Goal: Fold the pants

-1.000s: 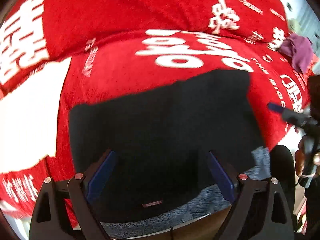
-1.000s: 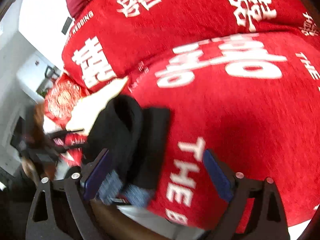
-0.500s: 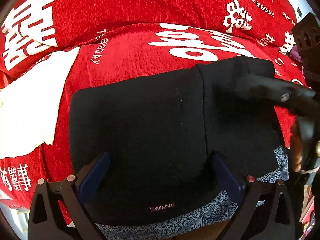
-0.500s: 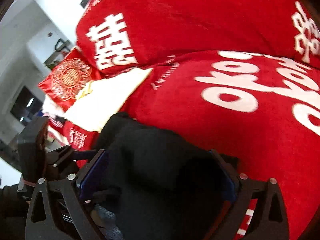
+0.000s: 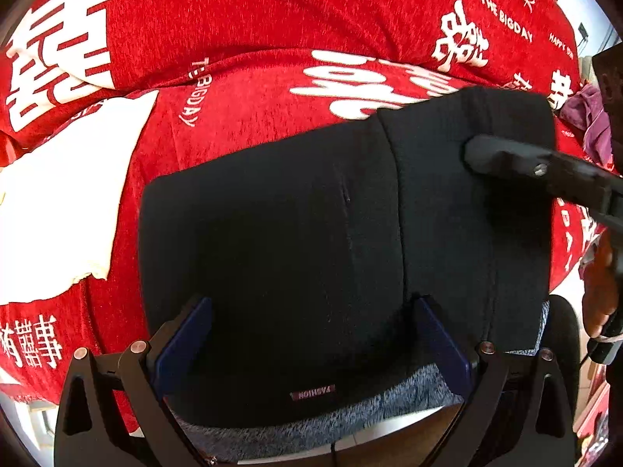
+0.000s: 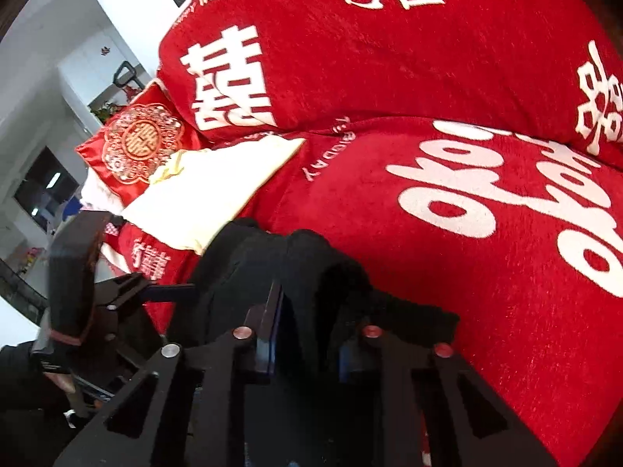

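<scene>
On red sofa cover (image 5: 272,124) – black pants (image 5: 280,233) | left fingers (image 5: 183,334) apart | right fingers (image 6: 272,311) closing on pants

Folded black fleece pants (image 5: 311,233) lie on the red printed sofa cover (image 5: 253,124) — a cream cloth (image 5: 66,202) to their left, a purple rag (image 5: 588,116) behind to the right, a red embroidered cushion (image 6: 140,144) beyond the cloth.

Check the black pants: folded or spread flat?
Folded. The black pants lie as a compact block on the red cover, one layer edge crossing the top, grey lining showing at the near edge.
</scene>
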